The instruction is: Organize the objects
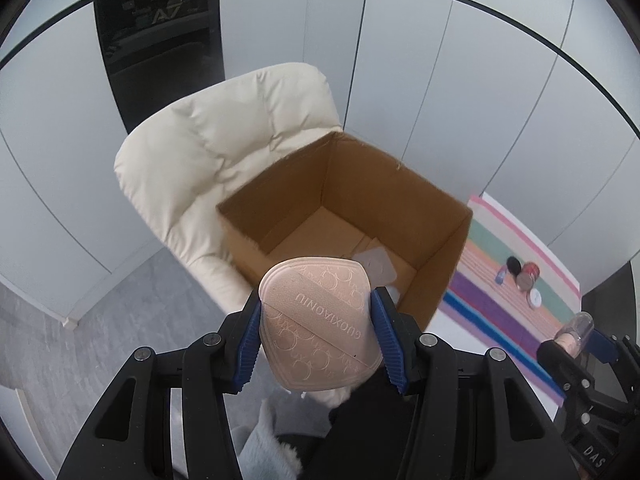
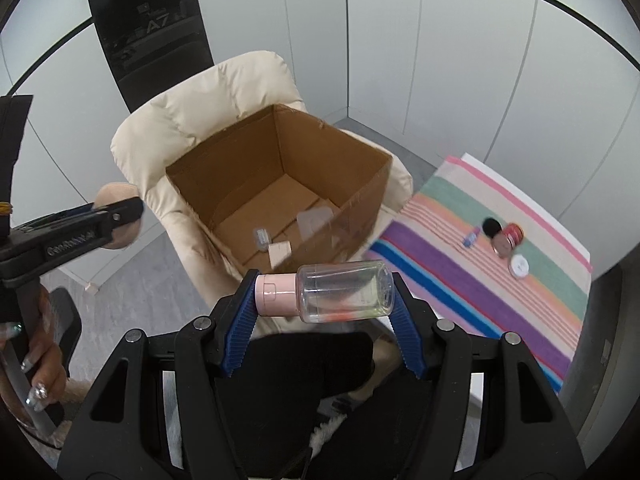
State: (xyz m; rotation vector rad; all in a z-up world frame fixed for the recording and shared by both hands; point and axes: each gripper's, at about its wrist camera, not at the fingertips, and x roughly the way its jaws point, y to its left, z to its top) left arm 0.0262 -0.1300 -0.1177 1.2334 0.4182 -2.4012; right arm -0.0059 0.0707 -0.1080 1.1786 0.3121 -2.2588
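Note:
My left gripper (image 1: 316,332) is shut on a pink makeup puff (image 1: 316,320) printed with lettering, held in front of the near rim of an open cardboard box (image 1: 400,184). My right gripper (image 2: 324,296) is shut on a clear bottle (image 2: 344,292) with a pink cap, lying sideways between the pads, just before the box (image 2: 360,168). The box sits on a cream padded chair (image 1: 216,148) and holds a few small clear and white items (image 2: 280,252). The left gripper with the puff also shows at the left of the right wrist view (image 2: 116,212).
A striped cloth (image 2: 500,280) covers a table to the right, with a small blue bottle (image 2: 471,237), a black round item (image 2: 490,226), a red jar (image 2: 510,236) and a white lid (image 2: 519,266). White wall panels and a dark pillar (image 2: 148,20) stand behind.

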